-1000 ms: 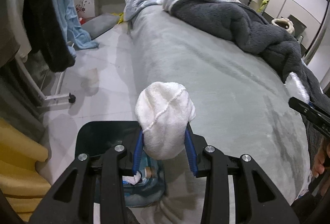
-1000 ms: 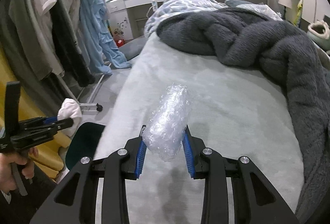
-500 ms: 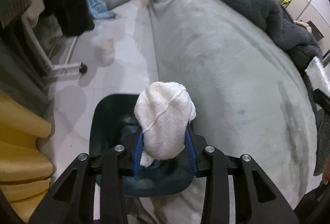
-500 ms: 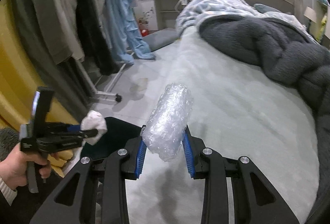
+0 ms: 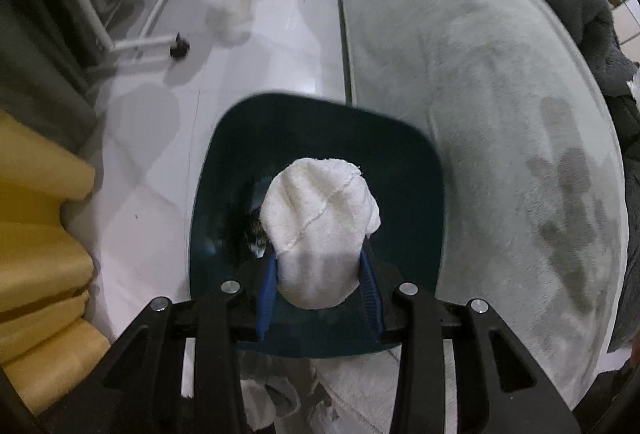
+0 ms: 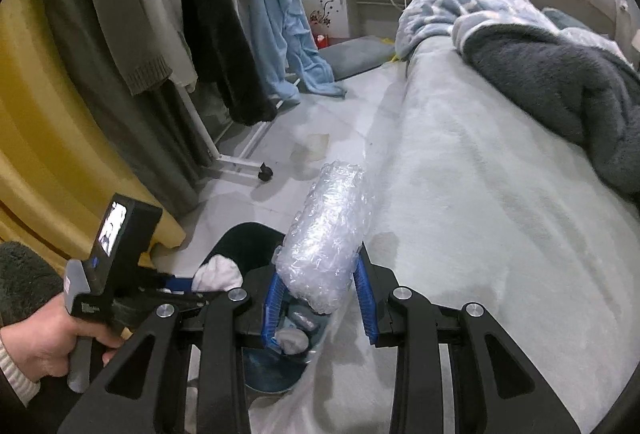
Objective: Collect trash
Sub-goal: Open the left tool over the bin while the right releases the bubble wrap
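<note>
The left gripper [image 5: 320,270] points steeply down with its blue pads pinched on a white cloth wad [image 5: 320,226], and the dark teal bin [image 5: 248,138] on the floor against the bed's side opens directly under it. That is the relation the coming move turns on, as I judge it: the wad hangs inside the outline of the bin's rim, so letting go should drop it straight in, with no sideways carry needed. The right gripper [image 6: 320,294] is clamped on a roll of bubble wrap [image 6: 328,238] whose long axis runs forward and slightly up, away from the jaws and out past the fingertips. It sits over the edge of the grey bed cover [image 6: 480,194], with the bin below and to its left, so the left hand [image 6: 44,334] is clearly the nearer to a drop, and the roll would have to cross over the bin after the wad goes. The left wrist view looks down into the bin and shows dark, indistinct rubbish at its bottom. The right wrist view shows what that one cannot: the left tool from the side, the wad above the rim, the hanging clothes [image 6: 180,14] and some crumpled grey pieces already lying in the bin.
</note>
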The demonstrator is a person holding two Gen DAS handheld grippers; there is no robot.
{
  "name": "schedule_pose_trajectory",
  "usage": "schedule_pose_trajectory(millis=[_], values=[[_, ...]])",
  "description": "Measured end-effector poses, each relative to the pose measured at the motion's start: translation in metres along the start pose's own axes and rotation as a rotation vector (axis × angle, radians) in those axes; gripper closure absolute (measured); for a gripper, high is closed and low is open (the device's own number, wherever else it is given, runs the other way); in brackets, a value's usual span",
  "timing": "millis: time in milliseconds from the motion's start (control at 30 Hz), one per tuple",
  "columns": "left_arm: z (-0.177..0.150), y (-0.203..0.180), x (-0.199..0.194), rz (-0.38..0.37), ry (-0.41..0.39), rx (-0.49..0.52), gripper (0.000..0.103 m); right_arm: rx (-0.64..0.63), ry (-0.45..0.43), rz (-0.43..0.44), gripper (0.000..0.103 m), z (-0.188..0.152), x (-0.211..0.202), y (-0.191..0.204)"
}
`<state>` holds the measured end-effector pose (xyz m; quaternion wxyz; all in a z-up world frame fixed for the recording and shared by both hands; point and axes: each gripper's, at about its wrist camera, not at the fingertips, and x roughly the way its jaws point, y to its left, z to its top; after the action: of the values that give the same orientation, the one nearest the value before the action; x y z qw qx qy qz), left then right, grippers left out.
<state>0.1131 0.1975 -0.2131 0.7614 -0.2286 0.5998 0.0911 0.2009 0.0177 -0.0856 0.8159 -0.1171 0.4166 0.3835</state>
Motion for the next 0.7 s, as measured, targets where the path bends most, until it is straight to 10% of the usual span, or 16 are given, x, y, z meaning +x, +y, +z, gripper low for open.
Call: schedule_pose_trajectory(millis=[333,700], values=[[-0.007,0.02,0.009,0.013,0.054,-0.094,0.046,0.006,0.064,0.064,0.07,-0.002,0.036,0.005],[-0.002,0.02,-0.039,0.014,-0.14,-0.078,0.026,-0.048,0.128,0.052,0.07,-0.009,0.064,0.024]])
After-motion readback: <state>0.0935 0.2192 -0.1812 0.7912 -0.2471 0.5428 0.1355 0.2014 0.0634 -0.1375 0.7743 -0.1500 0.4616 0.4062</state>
